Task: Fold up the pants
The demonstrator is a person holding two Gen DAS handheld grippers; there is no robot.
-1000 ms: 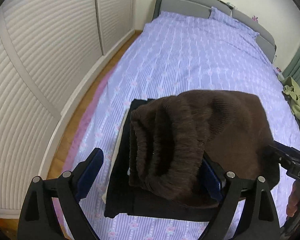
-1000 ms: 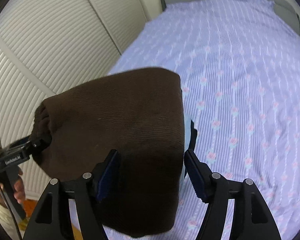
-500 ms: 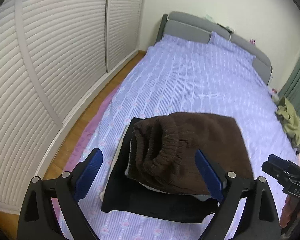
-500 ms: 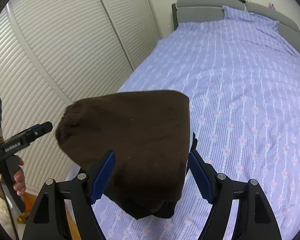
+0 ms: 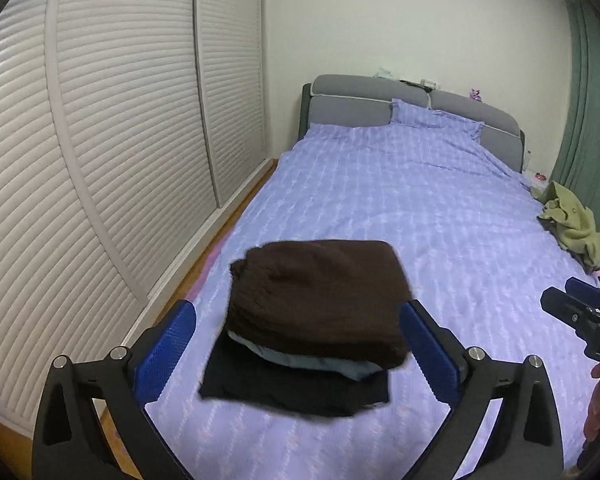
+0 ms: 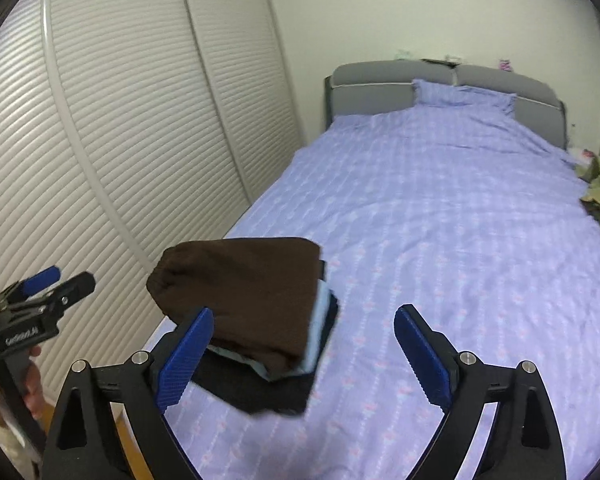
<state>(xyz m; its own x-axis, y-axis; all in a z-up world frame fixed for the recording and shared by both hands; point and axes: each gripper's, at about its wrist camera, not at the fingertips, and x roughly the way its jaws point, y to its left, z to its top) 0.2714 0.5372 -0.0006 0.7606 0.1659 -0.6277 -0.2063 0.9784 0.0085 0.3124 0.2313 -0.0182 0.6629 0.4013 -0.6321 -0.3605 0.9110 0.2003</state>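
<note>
The folded brown pants [image 5: 320, 296] lie on top of a small stack of folded clothes, over a light blue layer [image 5: 332, 364] and a black one [image 5: 292, 390], near the foot of the bed. The pants also show in the right wrist view [image 6: 244, 292]. My left gripper [image 5: 296, 356] is open and empty, held back above the stack. My right gripper [image 6: 304, 356] is open and empty, to the right of the stack. Each gripper shows at the edge of the other's view: the right gripper [image 5: 576, 312] and the left gripper [image 6: 48, 284].
The bed has a lilac patterned cover [image 5: 400, 208], a pillow [image 5: 432, 118] and a grey headboard [image 5: 360, 100]. A crumpled green garment [image 5: 572, 220] lies at the bed's right edge. White slatted wardrobe doors [image 5: 100, 160] run along the left, with a strip of wood floor.
Both grippers let go of the brown pants and pulled back and up. The pants now rest on the stack, and more of the room is in view.
</note>
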